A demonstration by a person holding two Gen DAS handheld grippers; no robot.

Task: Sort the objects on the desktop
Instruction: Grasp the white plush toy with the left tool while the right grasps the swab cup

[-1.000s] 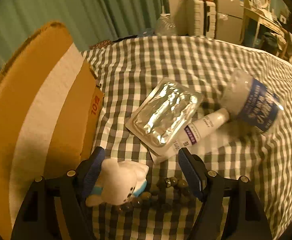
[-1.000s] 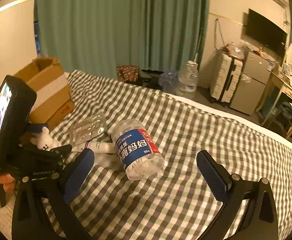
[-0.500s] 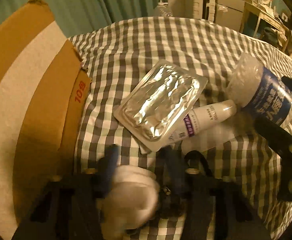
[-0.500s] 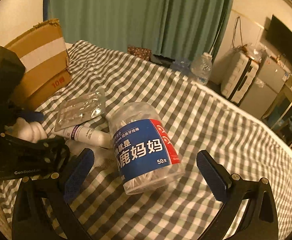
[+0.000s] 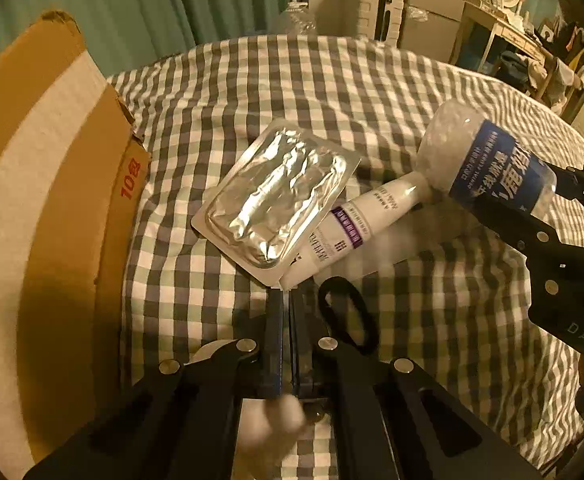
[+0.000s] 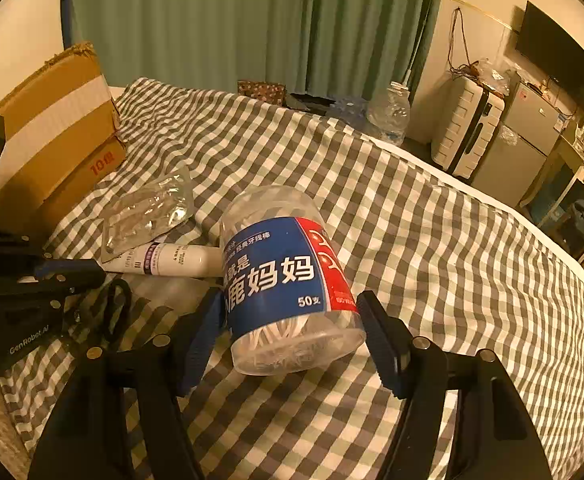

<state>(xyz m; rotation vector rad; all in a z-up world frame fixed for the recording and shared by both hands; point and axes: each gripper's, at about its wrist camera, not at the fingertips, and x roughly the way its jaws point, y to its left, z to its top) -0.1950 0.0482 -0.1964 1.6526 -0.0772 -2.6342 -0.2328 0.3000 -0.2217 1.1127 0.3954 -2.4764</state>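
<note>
In the right wrist view, the right gripper (image 6: 292, 332) sits at six o'clock, its jaws closing around the clear jar (image 6: 288, 276) of white picks with the blue and red label. The jar lies on its side between the blue pads; whether the pads already touch it I cannot tell.

At nine o'clock the left gripper (image 6: 72, 270) shows from the side with its jaws brought fully together. In its own view the two pads (image 5: 276, 340) meet at six o'clock, a blurred white thing (image 5: 268, 424) below them; whether it is gripped I cannot tell. A black loop (image 5: 348, 316) lies just beside the pads on the checked cloth (image 6: 432, 240).

Towards ten o'clock of the jar lies the white tube (image 6: 164, 260), touching it, with the foil blister pack (image 6: 148, 212) overlapping the tube's far end.

Further off at ten o'clock stands the cardboard box (image 6: 60, 128). Beyond the cloth, at one o'clock, are a plastic bottle (image 6: 390, 114) and a white suitcase (image 6: 468, 132).
</note>
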